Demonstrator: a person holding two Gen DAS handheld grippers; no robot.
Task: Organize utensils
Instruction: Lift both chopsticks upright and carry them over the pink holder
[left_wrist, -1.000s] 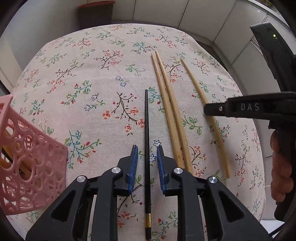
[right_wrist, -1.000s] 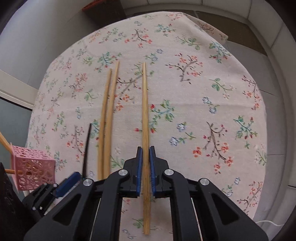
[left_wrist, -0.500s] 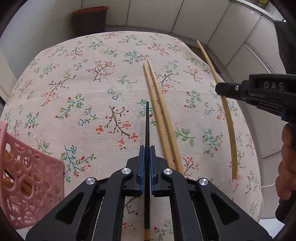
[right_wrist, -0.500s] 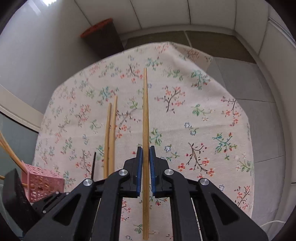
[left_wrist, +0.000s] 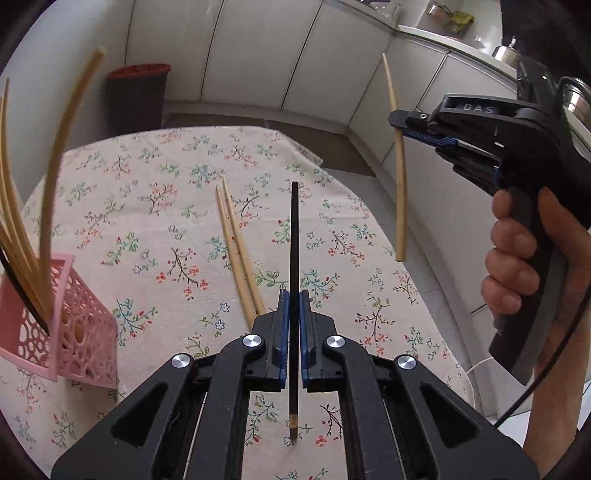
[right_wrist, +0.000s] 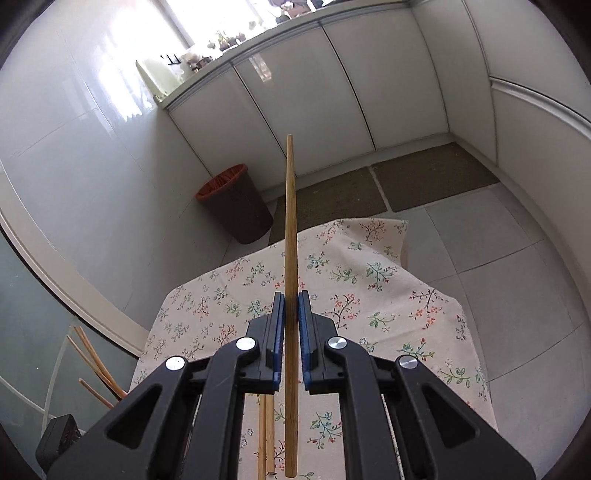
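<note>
Fingers of the left gripper (left_wrist: 291, 314) are clamped together on a black chopstick (left_wrist: 294, 258), which is gripped on its lower half and runs straight ahead between the blue pads, its gold-banded end hanging just behind them and above the floral tablecloth (left_wrist: 147, 221). Just to the left of these fingers, a pair of bamboo chopsticks (left_wrist: 236, 251) is seen lying side by side and touching on the worktop, with the near ends hidden under the left finger. Farther to the left, a pink lattice basket (left_wrist: 85, 339) is set on the cloth, and several bamboo chopsticks (left_wrist: 55, 177) are stood in it, leaning outward and blurred.

Fingers of the right gripper (right_wrist: 291, 314) are likewise closed on a single bamboo chopstick (right_wrist: 290, 229), held near its middle and raised clear of the worktop, with the thin tip pointed ahead toward the white cabinets (right_wrist: 332, 92). In the left wrist view the same gripper (left_wrist: 402, 127) is seen high on the right, held by a hand (left_wrist: 524, 258), and the chopstick (left_wrist: 399, 177) hangs almost upright from its tips. Beyond the cloth's far edge, a brown bin with an orange liner (right_wrist: 236, 203) is stood on the floor against the wall, and two dark mats (right_wrist: 388, 184) are laid before the cabinets.
</note>
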